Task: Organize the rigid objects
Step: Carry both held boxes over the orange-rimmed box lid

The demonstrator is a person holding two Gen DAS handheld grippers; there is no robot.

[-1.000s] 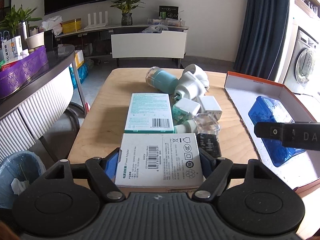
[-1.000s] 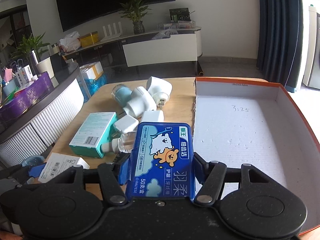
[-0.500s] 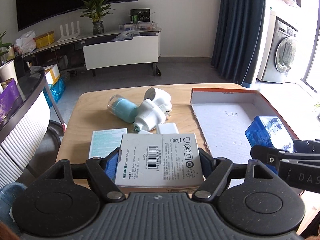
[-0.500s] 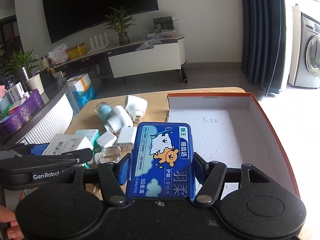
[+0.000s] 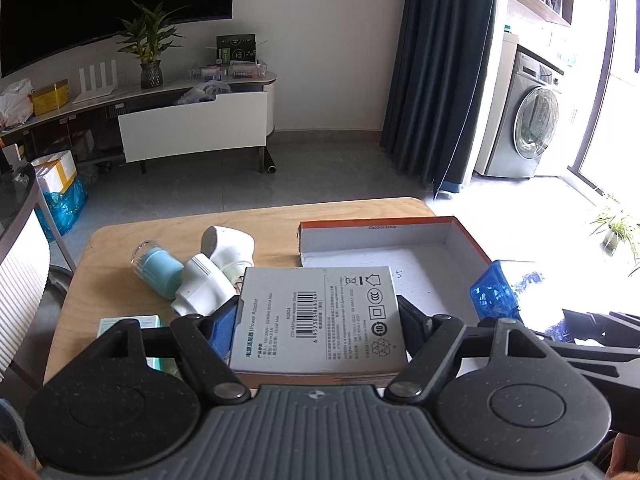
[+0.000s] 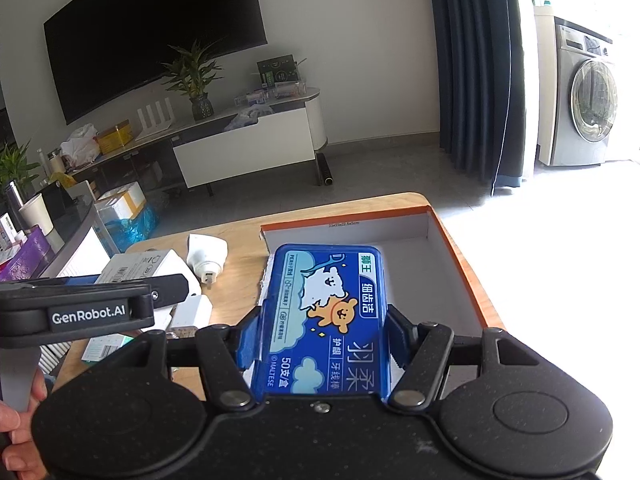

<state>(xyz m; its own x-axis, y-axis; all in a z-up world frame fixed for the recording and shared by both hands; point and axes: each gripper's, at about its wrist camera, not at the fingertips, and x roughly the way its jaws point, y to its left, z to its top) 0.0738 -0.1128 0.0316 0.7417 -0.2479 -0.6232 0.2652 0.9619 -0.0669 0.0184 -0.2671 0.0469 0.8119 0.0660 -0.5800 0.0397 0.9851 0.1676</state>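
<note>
Two boxes (image 5: 320,316) (image 6: 326,316), each between claw pads.

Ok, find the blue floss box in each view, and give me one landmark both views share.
Left wrist view: the blue floss box sits at the right edge, partly washed out by glare, above the orange tray.
Right wrist view: the floss box fills the lower centre, clamped in the right gripper.
Shared landmark: the orange tray, and behind it the washing machine.
</note>
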